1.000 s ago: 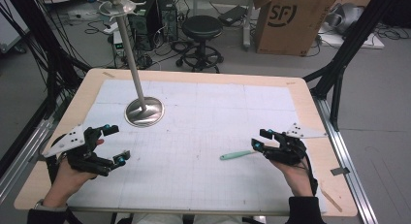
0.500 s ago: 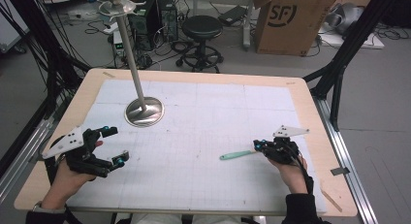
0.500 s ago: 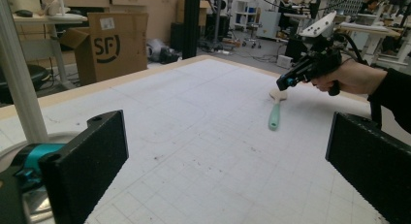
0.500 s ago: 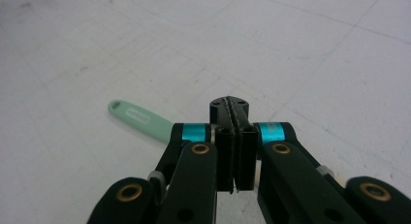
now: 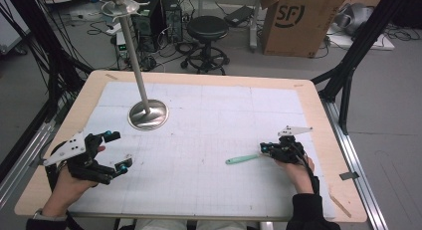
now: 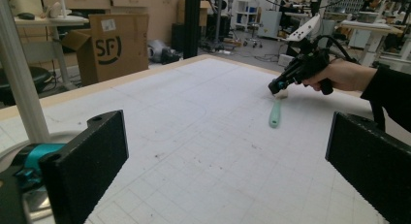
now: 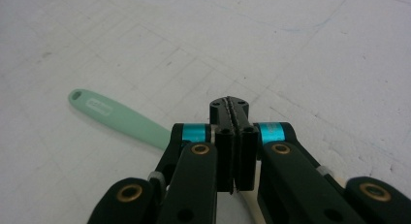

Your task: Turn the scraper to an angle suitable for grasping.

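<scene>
Now right gripper (image 5: 265, 149) jaws pressed together at white end of mint-handled brush (image 5: 242, 159), whether pinching it unclear; likely light, stiff, slick. Left gripper (image 5: 115, 151) jaws spread, well apart from brush.

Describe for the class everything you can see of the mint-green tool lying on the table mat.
The mint-green tool is slim, looks like smooth plastic, and lies flat on the white gridded mat toward the table's right side. Its free handle end is rounded, with an oval hanging hole and a small raised label. The other end runs in under the right tongs, whose jaws are shut at that end; what head it carries is hidden there.
</scene>
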A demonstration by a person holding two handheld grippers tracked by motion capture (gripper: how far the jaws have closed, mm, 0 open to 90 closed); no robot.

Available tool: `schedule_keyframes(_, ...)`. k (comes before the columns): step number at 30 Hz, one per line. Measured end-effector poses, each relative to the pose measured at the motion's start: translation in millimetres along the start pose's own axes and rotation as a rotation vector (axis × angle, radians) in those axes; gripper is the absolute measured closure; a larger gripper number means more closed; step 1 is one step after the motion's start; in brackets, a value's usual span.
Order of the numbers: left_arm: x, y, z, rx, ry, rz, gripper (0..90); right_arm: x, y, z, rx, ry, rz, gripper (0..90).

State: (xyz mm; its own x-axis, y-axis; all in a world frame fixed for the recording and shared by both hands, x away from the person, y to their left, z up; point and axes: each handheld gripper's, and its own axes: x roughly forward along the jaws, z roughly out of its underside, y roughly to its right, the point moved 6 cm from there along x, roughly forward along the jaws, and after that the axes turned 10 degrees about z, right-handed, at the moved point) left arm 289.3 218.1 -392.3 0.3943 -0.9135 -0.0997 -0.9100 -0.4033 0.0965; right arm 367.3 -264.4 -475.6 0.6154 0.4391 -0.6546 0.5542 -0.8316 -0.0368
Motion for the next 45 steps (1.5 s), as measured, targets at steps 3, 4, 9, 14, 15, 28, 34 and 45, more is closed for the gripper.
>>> schedule_keyframes(3,-0.3,-0.7,2.1,-0.005,-0.004,-0.003,2.1,3.9,1.9,1.4,-0.020,-0.027,0.031,89.6)
schedule_keyframes(4,-0.3,-0.6,2.4,-0.004,-0.006,-0.004,2.1,5.6,2.5,2.6,-0.025,-0.039,0.038,89.6)
schedule_keyframes(9,-0.5,-0.2,2.2,-0.004,-0.006,-0.004,2.1,7.6,2.0,6.2,-0.043,-0.069,0.061,89.9)
schedule_keyframes(14,-0.2,-0.6,3.0,-0.006,-0.010,-0.005,2.1,4.6,-0.9,8.5,-0.042,-0.078,0.075,90.0)
schedule_keyframes(15,0.1,-0.7,3.3,-0.007,-0.012,-0.006,2.1,3.8,-1.6,9.3,-0.045,-0.081,0.074,90.0)
schedule_keyframes(28,2.3,-0.6,4.0,-0.011,-0.019,-0.005,2.1,-16.6,-10.6,28.8,-0.003,-0.079,0.046,90.0)
schedule_keyframes(34,4.1,-1.7,4.4,-0.014,-0.021,0.000,2.1,-20.1,-13.8,30.7,-0.063,-0.066,0.063,89.7)
schedule_keyframes(45,4.9,-5.6,1.1,-0.027,0.002,-0.013,2.1,-36.6,-39.2,34.9,-0.140,0.030,-0.092,89.7)
